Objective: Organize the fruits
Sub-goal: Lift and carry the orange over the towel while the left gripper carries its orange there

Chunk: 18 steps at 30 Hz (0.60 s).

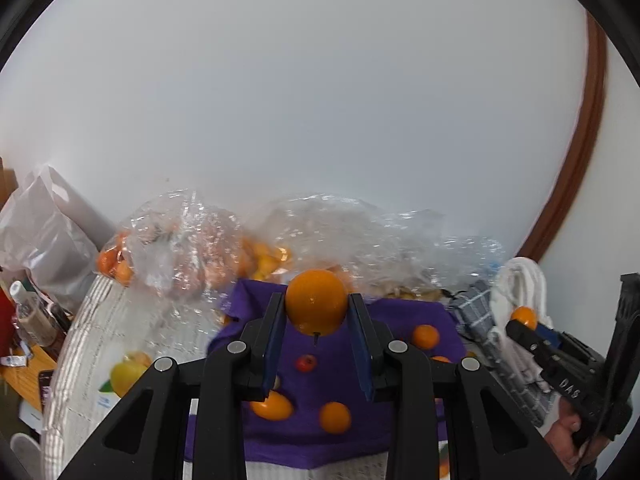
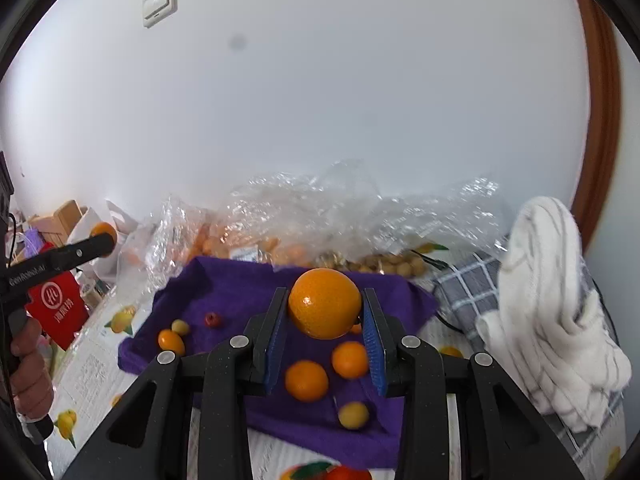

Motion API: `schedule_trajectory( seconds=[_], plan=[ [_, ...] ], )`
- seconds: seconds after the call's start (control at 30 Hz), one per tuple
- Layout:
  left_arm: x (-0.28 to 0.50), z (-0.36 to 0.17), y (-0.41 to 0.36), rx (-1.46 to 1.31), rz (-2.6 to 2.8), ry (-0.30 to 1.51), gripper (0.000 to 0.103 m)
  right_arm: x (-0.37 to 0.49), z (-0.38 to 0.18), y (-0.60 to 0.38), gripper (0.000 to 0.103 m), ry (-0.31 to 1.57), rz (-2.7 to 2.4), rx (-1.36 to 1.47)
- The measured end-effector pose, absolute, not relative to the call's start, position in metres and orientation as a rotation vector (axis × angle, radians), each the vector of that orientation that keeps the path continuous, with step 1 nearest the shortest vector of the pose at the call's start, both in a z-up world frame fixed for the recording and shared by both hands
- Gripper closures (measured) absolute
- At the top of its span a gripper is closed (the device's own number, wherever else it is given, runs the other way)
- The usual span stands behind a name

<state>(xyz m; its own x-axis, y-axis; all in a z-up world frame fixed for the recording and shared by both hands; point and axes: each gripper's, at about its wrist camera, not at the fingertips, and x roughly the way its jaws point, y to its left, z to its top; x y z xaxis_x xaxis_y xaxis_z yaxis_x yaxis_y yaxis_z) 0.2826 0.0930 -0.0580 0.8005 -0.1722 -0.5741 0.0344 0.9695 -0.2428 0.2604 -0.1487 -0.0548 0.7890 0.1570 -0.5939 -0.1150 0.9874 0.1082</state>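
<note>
Both hand-held grippers carry fruit, lifted clear of the cloth.

Left hand-held gripper (image 1: 317,307): pads pinching an orange (image 1: 317,301) at its widest part, stem end down. Pointing slightly downward over the purple cloth (image 1: 400,316).

Right hand-held gripper (image 2: 325,304): pinching a second, larger orange (image 2: 325,303) the same way, fruit seated between the blue pads (image 2: 275,344). Seen from the left view, a hand (image 1: 570,436) grips its handle at far right.

Loose on the cloth below: several small oranges (image 2: 306,380), a small red fruit (image 2: 213,319), pale yellow ones (image 2: 353,414). Clear bags (image 2: 304,216) of fruit lie along the far edge, by the wall. Which bag is meant for oranges, cannot tell.

Step in hand, as I judge it: carrying both oranges toward a sorting spot. To do it well:
- keep the pinch steady; round, smooth skin could roll out if the pads slacken
- keep both grippers apart so the fruits don't knock
- lower each orange close before spreading the pads, so it doesn't roll off the cloth
</note>
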Motion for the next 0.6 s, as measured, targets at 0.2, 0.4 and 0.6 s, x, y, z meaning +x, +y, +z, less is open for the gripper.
schedule_trajectory(
  seconds=[0.2,0.4,0.6],
  plan=[
    [0.304,-0.080,0.114,-0.255,-0.110,0.687,0.073,0.293,-0.083,-0.144,0.068,0.731,0.186,0.109],
    [0.317,-0.098,0.132,-0.263,-0.143,0.735,0.073,0.328,-0.128,-0.133,0.068,0.869,0.232,0.118],
    [0.328,-0.117,0.131,-0.247,-0.149,0.782,0.073,0.342,-0.159,-0.120,0.068,0.952,0.229,0.045]
  ],
)
